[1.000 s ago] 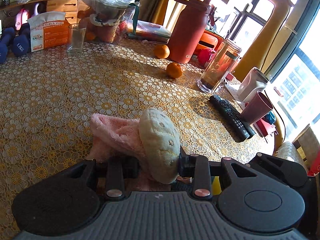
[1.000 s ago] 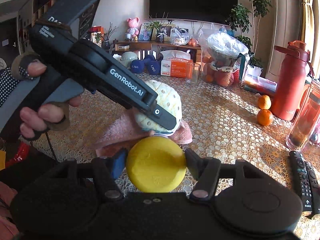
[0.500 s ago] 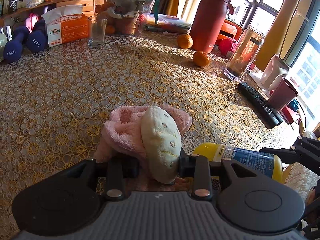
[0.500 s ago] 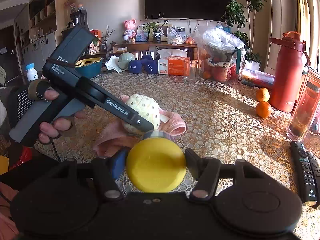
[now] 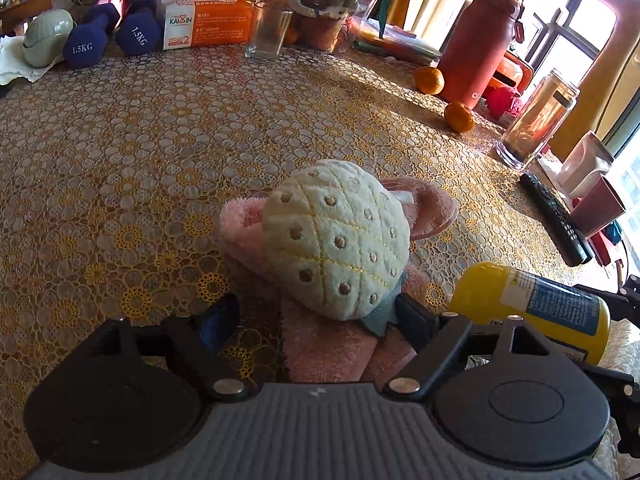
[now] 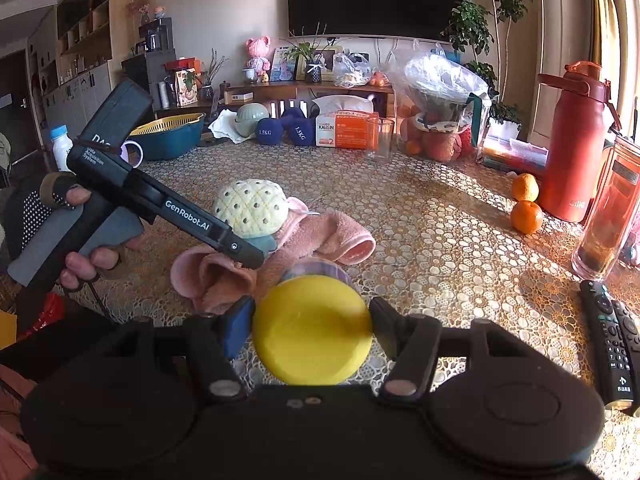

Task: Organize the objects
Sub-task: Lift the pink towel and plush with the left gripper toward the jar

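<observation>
A cream plush pineapple (image 5: 340,236) lies on a crumpled pink towel (image 5: 332,344) near the table's front edge; both show in the right wrist view, the pineapple (image 6: 250,208) on the towel (image 6: 320,236). My left gripper (image 5: 316,320) is open, its fingers wide apart just behind the pineapple, its right finger touching the plush's blue-green base. It also shows in the right wrist view (image 6: 256,258). My right gripper (image 6: 312,330) is shut on a yellow bottle (image 6: 312,344), held to the right of the towel; the bottle (image 5: 532,308) shows in the left wrist view.
Two oranges (image 5: 460,117), a red flask (image 5: 480,40), a glass jar (image 5: 536,120), remotes (image 5: 554,216) and a maroon cup (image 5: 598,208) stand on the right. Dumbbells (image 5: 112,36), a tissue box (image 5: 208,20), a glass (image 5: 268,34) and a fruit bag line the far edge.
My left gripper has opened and let go of the plush pineapple, which now rests flat on the towel. The right gripper has drawn back a little with the bottle.
</observation>
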Demonstrator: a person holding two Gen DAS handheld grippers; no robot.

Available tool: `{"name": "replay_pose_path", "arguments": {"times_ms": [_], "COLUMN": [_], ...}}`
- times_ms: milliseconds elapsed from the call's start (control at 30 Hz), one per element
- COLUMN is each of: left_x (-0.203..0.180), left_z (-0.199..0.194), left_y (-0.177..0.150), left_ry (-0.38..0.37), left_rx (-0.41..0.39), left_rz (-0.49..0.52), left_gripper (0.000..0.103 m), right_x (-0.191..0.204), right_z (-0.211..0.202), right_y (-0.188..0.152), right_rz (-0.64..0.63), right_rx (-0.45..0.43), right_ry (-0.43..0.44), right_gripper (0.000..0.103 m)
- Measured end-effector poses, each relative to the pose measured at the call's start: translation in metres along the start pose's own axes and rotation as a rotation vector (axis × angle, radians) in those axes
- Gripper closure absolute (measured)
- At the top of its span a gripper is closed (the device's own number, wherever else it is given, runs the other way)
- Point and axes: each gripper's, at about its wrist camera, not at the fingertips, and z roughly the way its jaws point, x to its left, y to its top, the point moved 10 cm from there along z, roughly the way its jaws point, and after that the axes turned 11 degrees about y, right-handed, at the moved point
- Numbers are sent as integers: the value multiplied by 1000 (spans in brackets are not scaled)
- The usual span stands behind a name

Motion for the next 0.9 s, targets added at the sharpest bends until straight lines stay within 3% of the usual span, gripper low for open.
{"name": "replay_pose_path", "arguments": {"times_ms": [200, 333, 433, 500, 633, 733, 900], "left_x": [-19, -33, -37, -37, -37, -44, -81], "left_z": [6, 4, 0, -7, -38, -70, -114], "left_y": [3, 0, -1, 1, 16, 25, 29], "left_ry": [-5, 48, 68, 75, 12, -79, -198], "left_rx": [-10, -43, -68, -84, -141, -181, -235], "left_rz": [42, 125, 155, 151, 94, 64, 115], "left_gripper": [19, 56, 73, 78, 80, 80, 80], "right_x": [1, 2, 1, 2, 4, 6, 7], "right_z": [0, 0, 0, 0, 1, 2, 2], "right_y": [-1, -1, -1, -1, -1, -1, 0], "right_rz": [0, 3, 4, 0, -15, -21, -30], "right_rx": [0, 0, 0, 0, 3, 7, 10], "right_ry": [-4, -5, -6, -8, -18, -21, -24], "right_gripper": [41, 41, 41, 41, 41, 41, 41]}}
